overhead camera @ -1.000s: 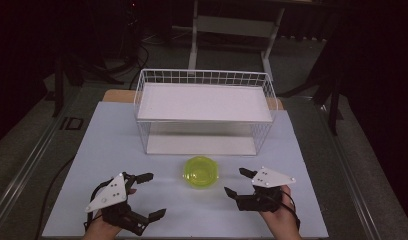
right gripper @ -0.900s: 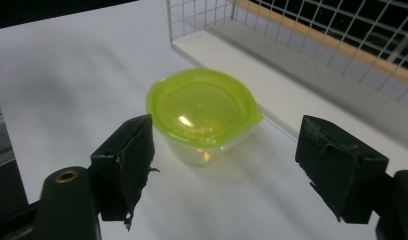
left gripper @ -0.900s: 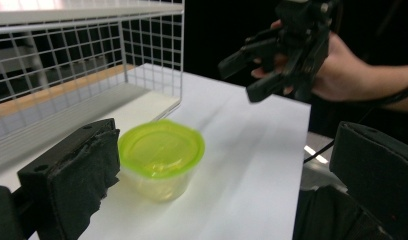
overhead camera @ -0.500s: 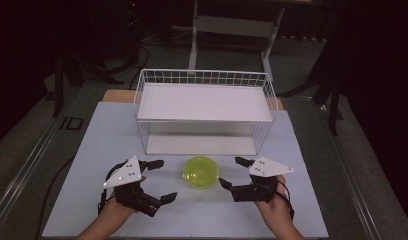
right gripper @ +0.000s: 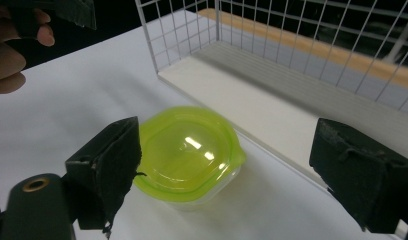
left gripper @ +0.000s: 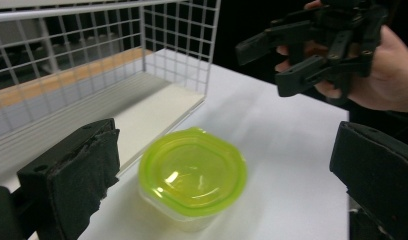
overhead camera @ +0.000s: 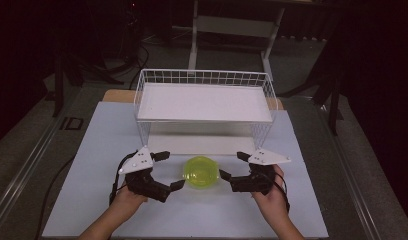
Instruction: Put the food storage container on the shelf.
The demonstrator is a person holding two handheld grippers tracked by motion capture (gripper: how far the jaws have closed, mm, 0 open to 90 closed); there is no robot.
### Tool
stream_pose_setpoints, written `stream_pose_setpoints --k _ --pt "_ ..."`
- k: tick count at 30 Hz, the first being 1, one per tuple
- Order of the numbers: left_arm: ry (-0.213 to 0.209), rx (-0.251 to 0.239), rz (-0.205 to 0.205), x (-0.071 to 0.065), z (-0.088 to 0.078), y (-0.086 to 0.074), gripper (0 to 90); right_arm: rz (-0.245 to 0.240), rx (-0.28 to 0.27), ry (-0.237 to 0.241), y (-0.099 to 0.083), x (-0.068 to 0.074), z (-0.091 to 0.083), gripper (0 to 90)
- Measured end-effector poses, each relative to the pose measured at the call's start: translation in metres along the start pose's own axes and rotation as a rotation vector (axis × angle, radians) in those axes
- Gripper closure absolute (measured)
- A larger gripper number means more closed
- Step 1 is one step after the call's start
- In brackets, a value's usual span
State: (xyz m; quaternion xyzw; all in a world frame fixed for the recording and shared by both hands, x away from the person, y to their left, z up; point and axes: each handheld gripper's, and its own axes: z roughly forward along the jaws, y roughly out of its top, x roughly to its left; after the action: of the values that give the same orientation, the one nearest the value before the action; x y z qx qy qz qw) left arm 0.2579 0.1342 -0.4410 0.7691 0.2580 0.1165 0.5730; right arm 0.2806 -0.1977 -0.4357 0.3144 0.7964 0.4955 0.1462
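A clear tub with a yellow-green lid (overhead camera: 201,171) stands on the white table (overhead camera: 92,150) in front of the wire rack. My left gripper (overhead camera: 169,170) is open just to its left, and my right gripper (overhead camera: 233,166) is open just to its right. Both point inward at the tub and neither touches it. The right jaws have just been opening, with nothing gripped between them. In the left gripper view the tub (left gripper: 192,175) lies ahead between the wide pads (left gripper: 82,170), and the right gripper (left gripper: 317,45) is beyond it. In the right gripper view the tub (right gripper: 187,152) sits near the left pad (right gripper: 109,167).
A white wire rack (overhead camera: 204,102) with a flat white shelf stands at the back of the table, its lower board (right gripper: 252,105) close behind the tub. Cables trail from both grippers. Dark floor and stands surround the table.
Both grippers have moved inward and forward toward the tub, the left one farther. The right jaws stand wider than before.
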Motion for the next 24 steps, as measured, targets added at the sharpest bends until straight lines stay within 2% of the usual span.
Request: stream_pose_setpoints --k 2,4,5,7,11,13,15,16,17,18,19,21,22,24 --pt "0.015 0.012 -0.017 0.003 0.003 0.001 0.4 0.018 0.005 -0.029 0.0 -0.002 0.005 12.2" --pt "0.02 0.039 -0.06 0.006 0.008 0.001 0.4 0.036 0.017 -0.013 -0.001 -0.004 0.01 13.8" --pt "0.014 0.055 -0.084 0.009 0.011 0.0 0.4 0.043 0.015 -0.028 -0.001 -0.004 0.012 15.0" --pt "0.026 0.09 -0.129 0.012 0.018 -0.002 0.5 0.078 0.018 -0.016 -0.003 -0.006 0.015 20.6" --pt "0.01 0.128 -0.188 0.018 0.028 -0.008 0.7 0.114 0.02 -0.026 -0.007 -0.008 0.022 25.6" --pt "0.016 0.137 -0.211 0.02 0.032 -0.011 6.9 0.112 0.029 -0.032 -0.009 -0.006 0.026 27.0" --pt "0.017 0.15 -0.238 0.023 0.037 -0.013 7.0 0.107 0.047 -0.037 -0.011 -0.004 0.031 29.0" --pt "0.024 0.151 -0.256 0.024 0.039 -0.015 9.8 0.111 0.052 -0.036 -0.012 -0.004 0.033 31.0" --pt "0.039 0.154 -0.274 0.025 0.041 -0.016 13.5 0.121 0.058 -0.039 -0.014 -0.004 0.035 32.7" --pt "0.027 0.152 -0.293 0.027 0.042 -0.017 14.8 0.141 0.067 -0.029 -0.015 -0.005 0.037 33.5" --pt "0.042 0.165 -0.3 0.027 0.044 -0.019 14.8 0.162 0.072 -0.025 -0.016 -0.006 0.038 33.7" --pt "0.046 0.176 -0.333 0.028 0.048 -0.022 15.0 0.173 0.088 -0.032 -0.019 -0.008 0.042 34.3" --pt "0.063 0.191 -0.341 0.028 0.049 -0.024 15.6 0.185 0.094 -0.033 -0.02 -0.009 0.043 34.4" --pt "0.082 0.216 -0.357 0.028 0.052 -0.027 15.7 0.206 0.117 -0.04 -0.022 -0.01 0.046 38.9"
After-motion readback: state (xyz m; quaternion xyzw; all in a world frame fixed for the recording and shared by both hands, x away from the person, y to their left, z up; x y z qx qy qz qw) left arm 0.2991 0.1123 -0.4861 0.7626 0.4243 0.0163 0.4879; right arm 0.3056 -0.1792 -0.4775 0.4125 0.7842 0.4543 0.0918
